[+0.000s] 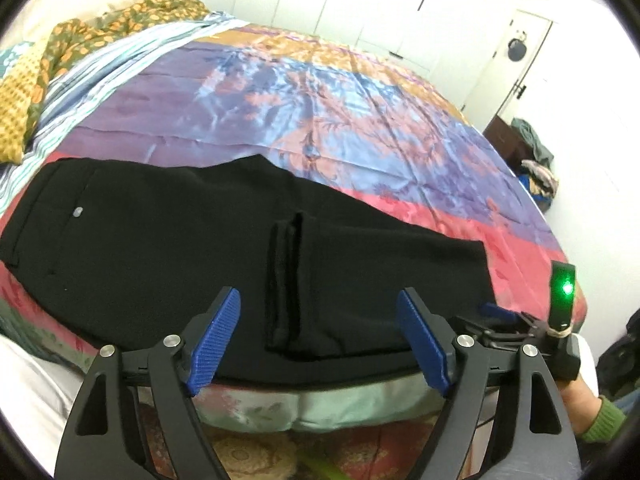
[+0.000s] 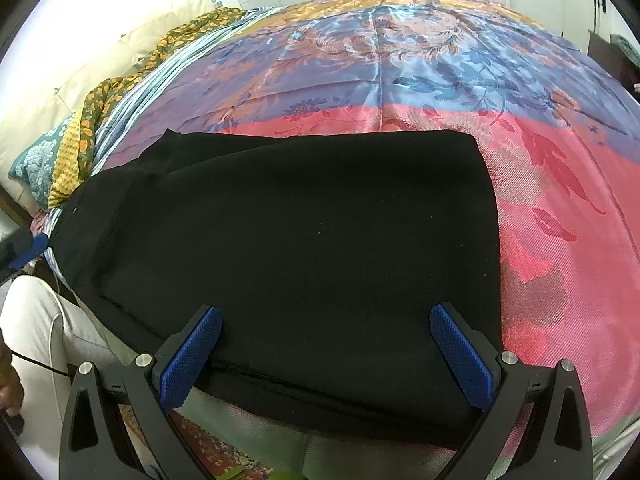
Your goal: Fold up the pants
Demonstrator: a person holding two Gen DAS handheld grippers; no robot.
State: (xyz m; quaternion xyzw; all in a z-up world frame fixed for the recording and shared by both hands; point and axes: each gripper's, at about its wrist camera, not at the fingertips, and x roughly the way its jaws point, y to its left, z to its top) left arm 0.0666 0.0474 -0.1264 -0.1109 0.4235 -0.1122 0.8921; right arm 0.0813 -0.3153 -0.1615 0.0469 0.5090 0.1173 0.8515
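Where the near edge of the bed runs across both wrist views, a pair of black fabric pants (image 1: 168, 264) lies folded flat on a glossy floral bedspread of pink, blue and orange satin (image 1: 320, 112), its long side along that edge. A small pale button (image 1: 78, 212) shows toward the pants' left end; a doubled hem (image 1: 286, 280) lies on top near the middle. Left gripper (image 1: 320, 336), black with blue ribbed pads: jaws spread wide, nothing gripped, above the pants' near edge. Right gripper (image 2: 326, 360), same make: jaws likewise wide apart and empty, over the pants' right portion. A crumpled green and orange patterned cloth (image 1: 100, 28) sits at the bed's far left. A green sleeve cuff (image 1: 604, 420) shows at the left view's lower right.
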